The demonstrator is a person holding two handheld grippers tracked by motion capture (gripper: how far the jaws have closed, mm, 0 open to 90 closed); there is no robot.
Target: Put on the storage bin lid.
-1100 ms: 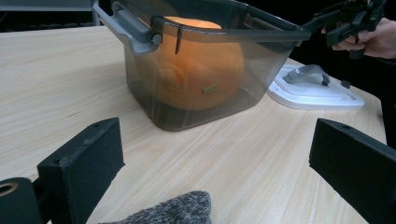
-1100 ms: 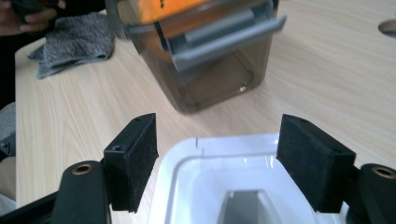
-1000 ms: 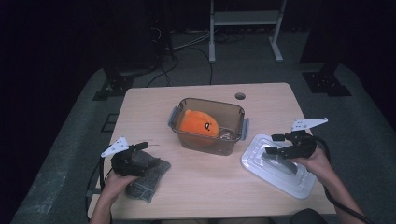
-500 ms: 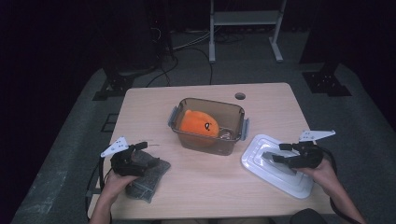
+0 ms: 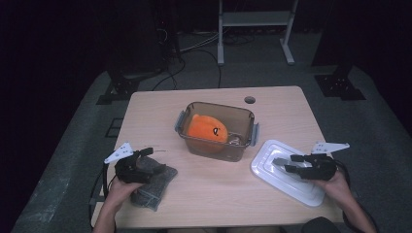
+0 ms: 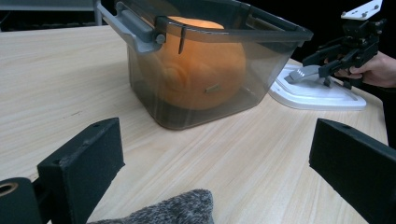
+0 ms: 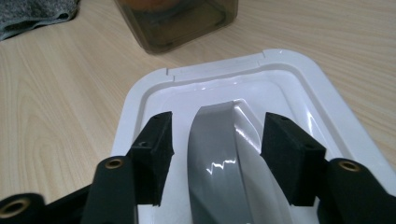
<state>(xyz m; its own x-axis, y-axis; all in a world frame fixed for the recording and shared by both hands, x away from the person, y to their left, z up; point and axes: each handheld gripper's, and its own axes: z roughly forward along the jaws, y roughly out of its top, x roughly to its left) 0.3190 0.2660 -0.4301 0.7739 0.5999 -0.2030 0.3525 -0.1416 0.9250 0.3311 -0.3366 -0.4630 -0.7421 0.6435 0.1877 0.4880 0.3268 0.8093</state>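
White lid (image 5: 286, 172) lies flat on the table (image 5: 214, 194) at about four o'clock from the open tub (image 5: 216, 130), just beside it but apart. Right gripper (image 7: 217, 144) hangs over the lid with its jaws part-open either side of the grey handle (image 7: 219, 163); they have just been closing, pads not yet pressing. Left gripper (image 6: 210, 163) sits at eight o'clock, jaws spread wide, holding nothing, a grey cloth (image 5: 153, 182) under it. Orange toy (image 5: 208, 128) is already in the tub. I'd say packing is done; lifting, carrying and seating the lid all remain. No brand or readable writing anywhere.
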